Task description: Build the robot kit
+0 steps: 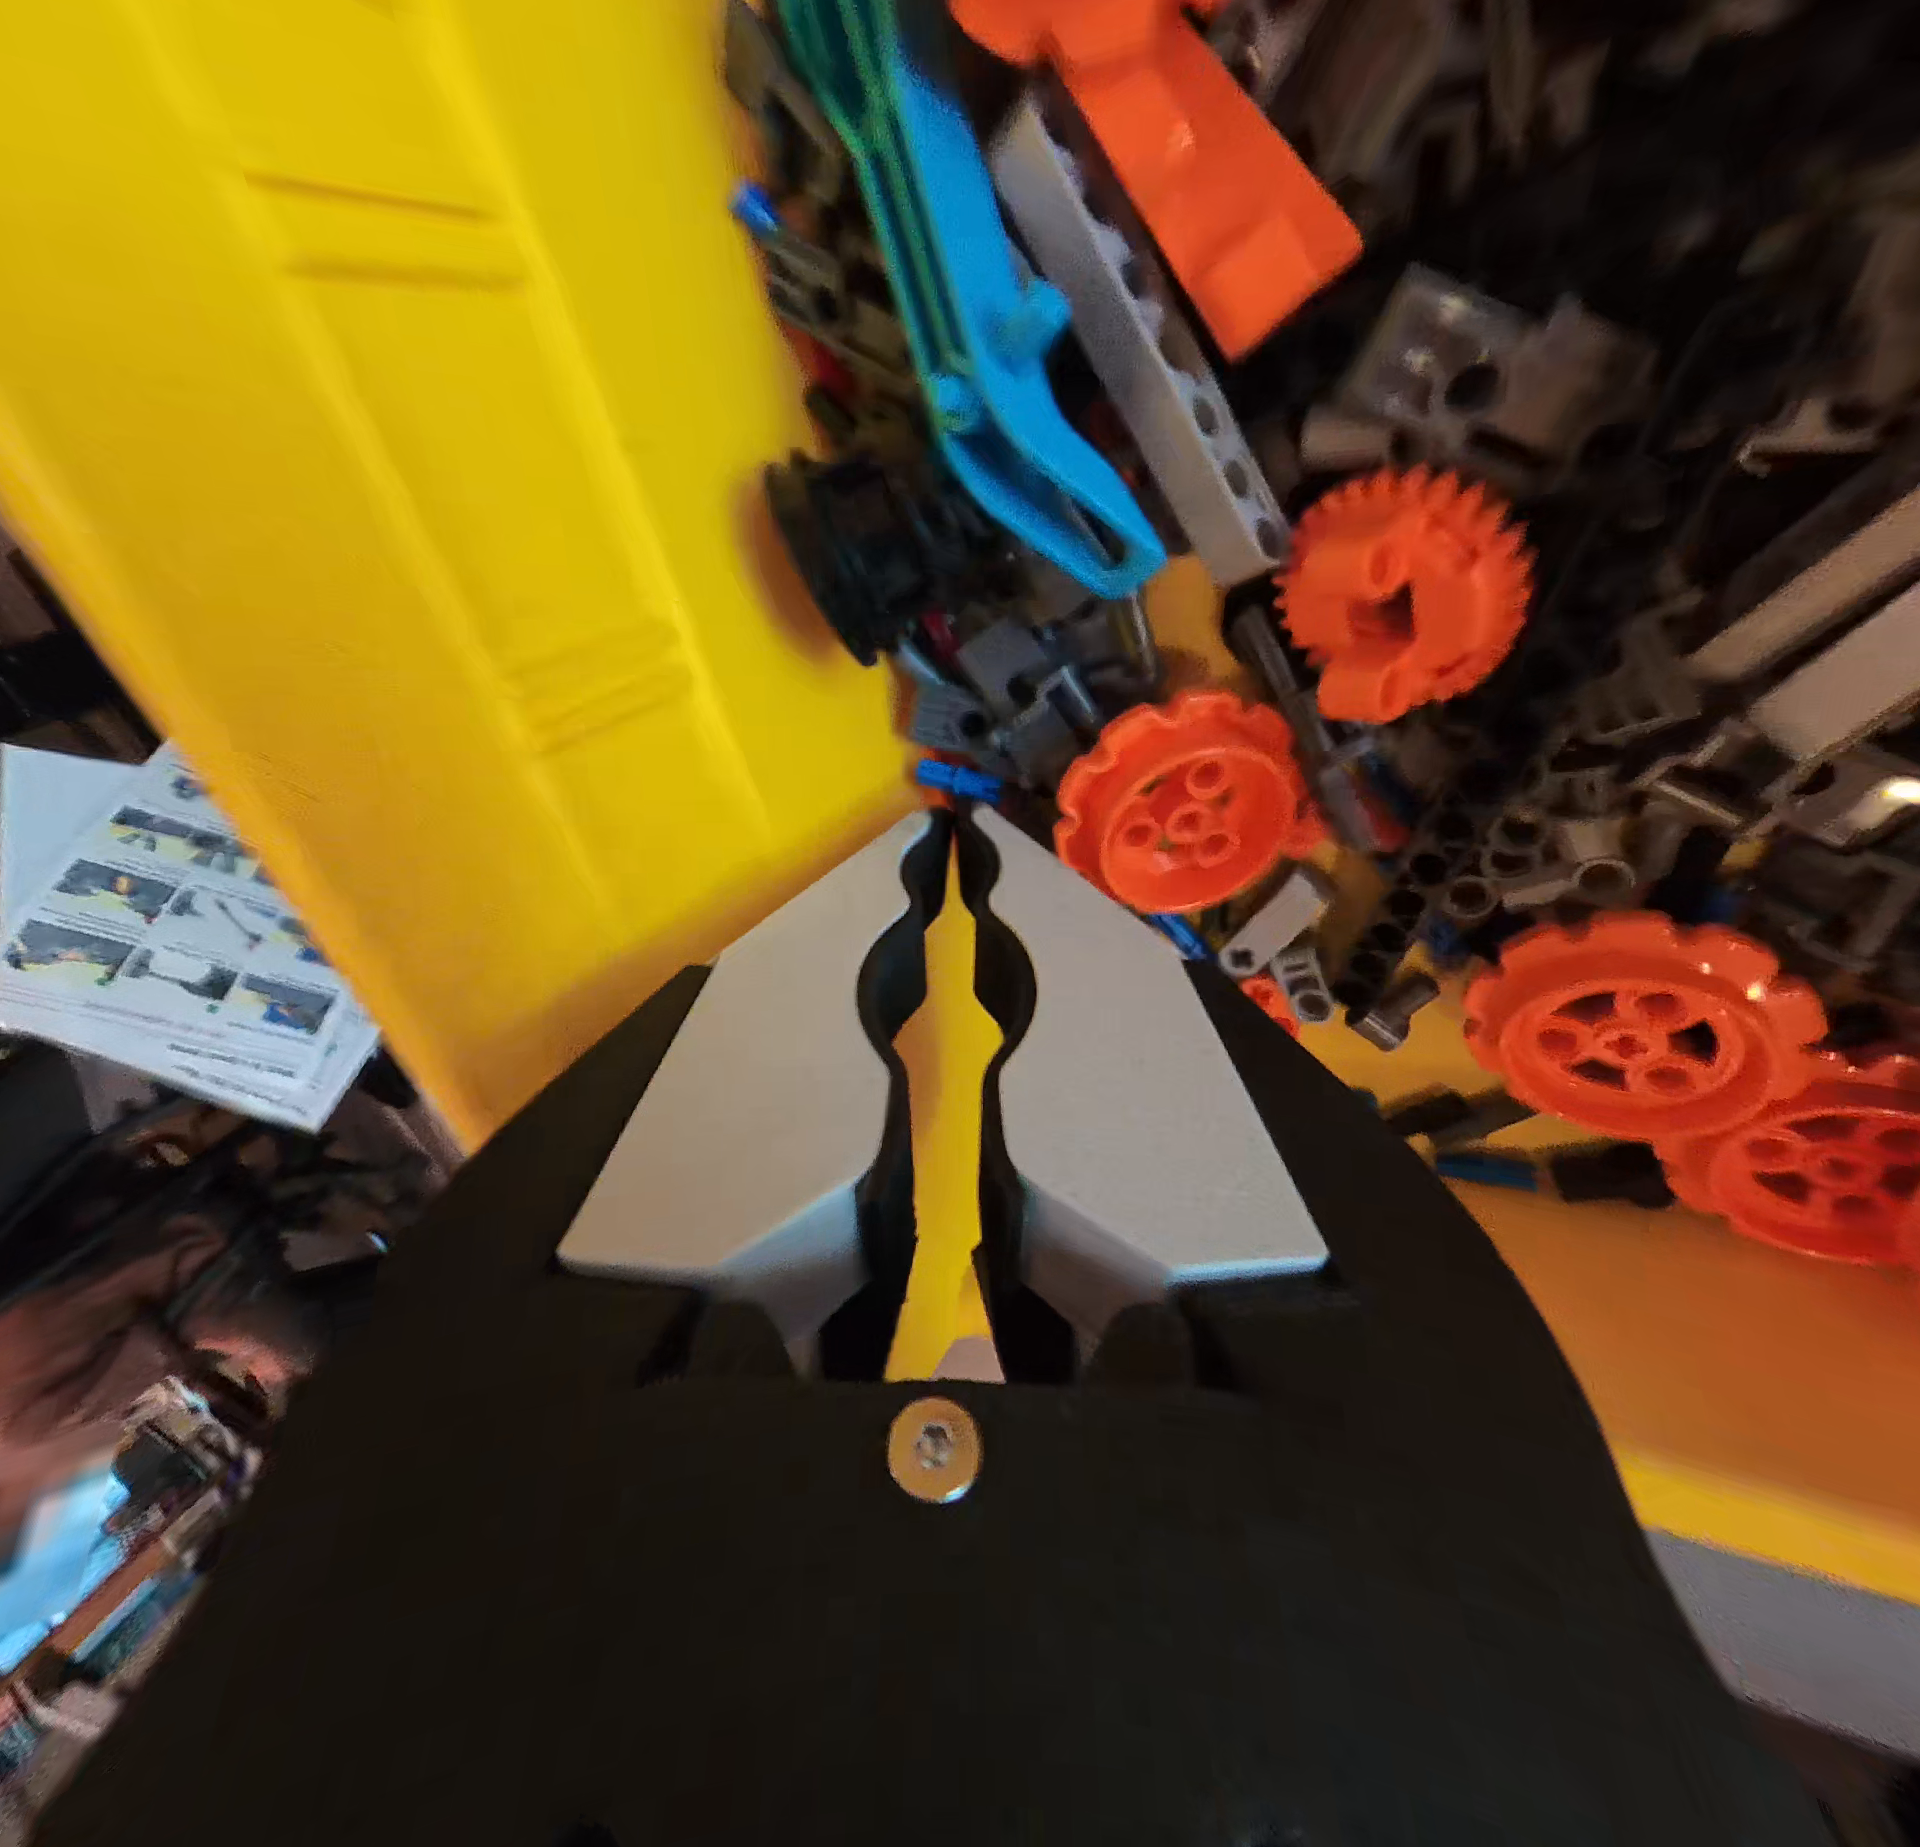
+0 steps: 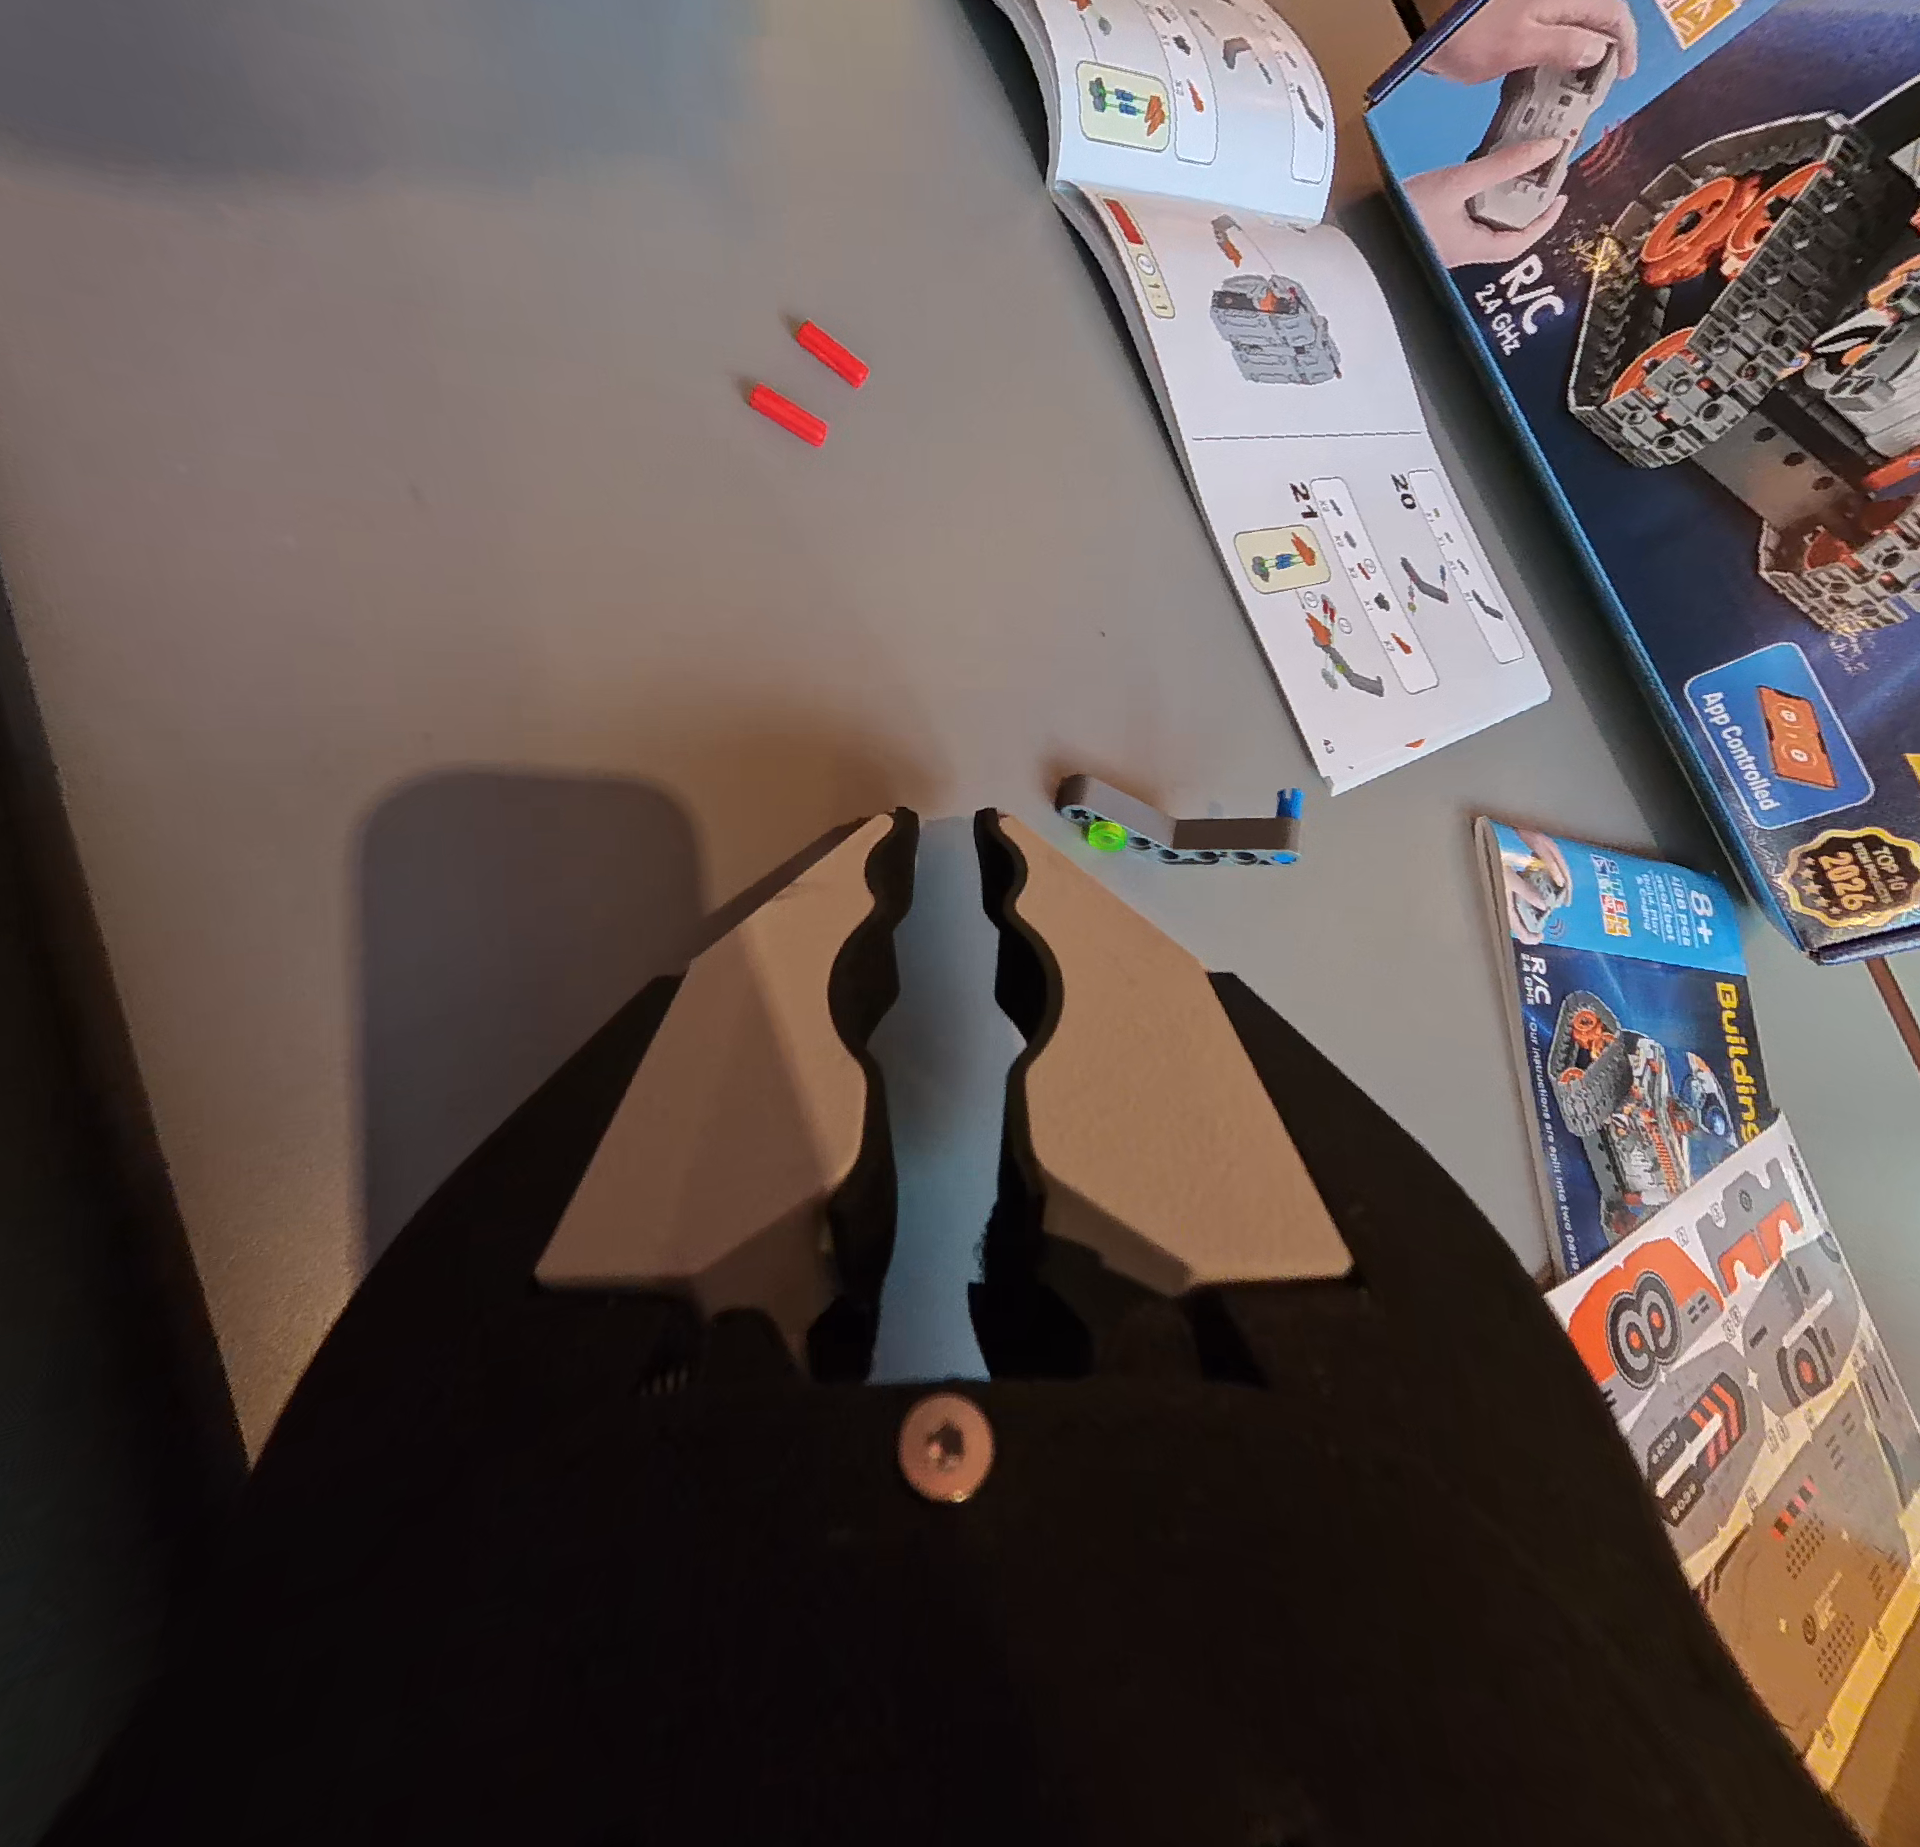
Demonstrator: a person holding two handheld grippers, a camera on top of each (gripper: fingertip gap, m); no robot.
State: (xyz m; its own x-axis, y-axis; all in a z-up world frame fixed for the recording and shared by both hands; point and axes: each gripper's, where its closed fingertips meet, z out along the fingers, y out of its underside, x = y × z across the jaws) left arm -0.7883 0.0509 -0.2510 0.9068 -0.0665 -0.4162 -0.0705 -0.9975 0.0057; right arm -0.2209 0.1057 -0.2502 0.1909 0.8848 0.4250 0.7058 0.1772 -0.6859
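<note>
grey tabletop [image 2: 436, 571] under the right gripper [image 2: 943, 813], parted a little, empty, just left of a grey bent beam [image 2: 1179, 829]; two red pins [image 2: 808, 382] farther off, open booklet [image 2: 1288, 426] beyond. yellow tray [image 1: 343, 426] of loose parts around the left gripper [image 1: 956, 818], nearly closed right below a small blue pin [image 1: 961, 781]; cannot tell whether pinched. risks, as a judgement: pin slipping from so shallow a bite, or tips nudging an orange wheel [image 1: 1184, 805].

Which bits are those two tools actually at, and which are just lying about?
At the tools: left tool, tips together by a small blue plastic pin in the yellow plastic bin; right tool, open, nearest the grey angled plastic beam.
Lying about: orange plastic wheels, two red plastic pegs, open paper instruction booklet, blue cardboard box.
</note>
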